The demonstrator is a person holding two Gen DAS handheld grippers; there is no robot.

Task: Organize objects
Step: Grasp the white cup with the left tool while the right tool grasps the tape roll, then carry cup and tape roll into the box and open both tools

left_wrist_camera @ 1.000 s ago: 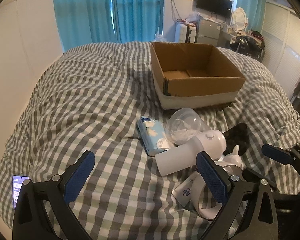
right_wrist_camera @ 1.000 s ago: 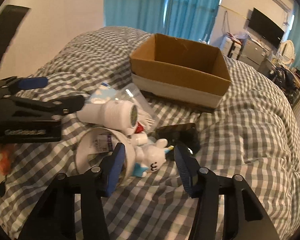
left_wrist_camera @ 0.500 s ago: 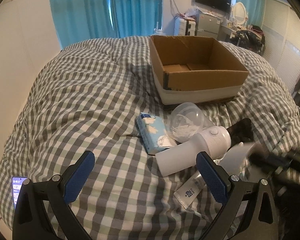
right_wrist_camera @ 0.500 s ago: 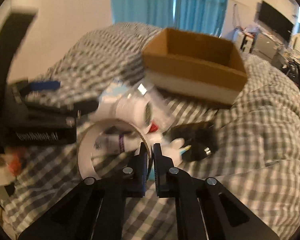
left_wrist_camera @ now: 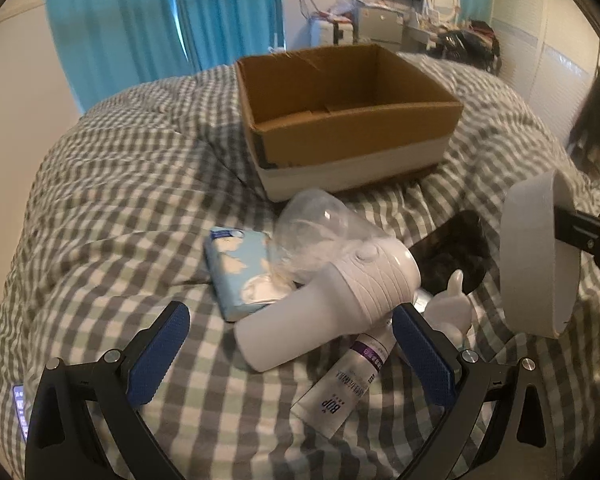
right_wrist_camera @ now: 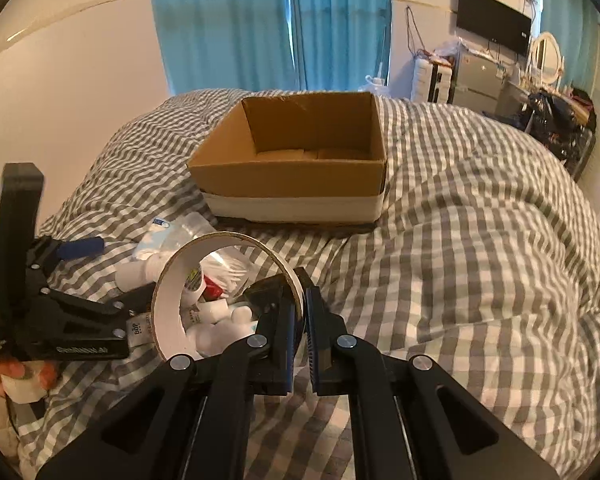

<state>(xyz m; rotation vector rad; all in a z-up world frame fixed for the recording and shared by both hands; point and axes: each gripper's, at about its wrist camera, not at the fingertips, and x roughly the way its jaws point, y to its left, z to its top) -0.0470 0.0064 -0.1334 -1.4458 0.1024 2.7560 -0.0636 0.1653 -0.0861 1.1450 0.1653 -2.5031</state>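
An open cardboard box point(left_wrist_camera: 356, 136) point(right_wrist_camera: 292, 176) sits on the checked bed, nothing visible inside it. My right gripper point(right_wrist_camera: 302, 304) is shut on the rim of a white tape roll point(right_wrist_camera: 168, 308) point(left_wrist_camera: 532, 256) and holds it up off the bed, right of the pile. My left gripper point(left_wrist_camera: 290, 320) hangs open just above a white handheld device point(left_wrist_camera: 340, 296) lying on its side. Around that device lie a white tube point(left_wrist_camera: 348, 388), a blue tissue pack point(left_wrist_camera: 236, 264), a clear plastic cup point(left_wrist_camera: 316, 224), a white figurine point(left_wrist_camera: 448, 308) and a black object point(left_wrist_camera: 448, 252).
The grey checked duvet point(right_wrist_camera: 480, 240) bulges on the right side of the bed. Blue curtains point(right_wrist_camera: 268, 24) and a wall stand behind the box. Furniture and clutter point(right_wrist_camera: 500, 76) fill the far right. A phone screen point(left_wrist_camera: 20, 404) shows at the lower left.
My right gripper closed on the tape roll's rim and lifted it off the pile toward the right. My left gripper moved in closer over the white device and stayed open.
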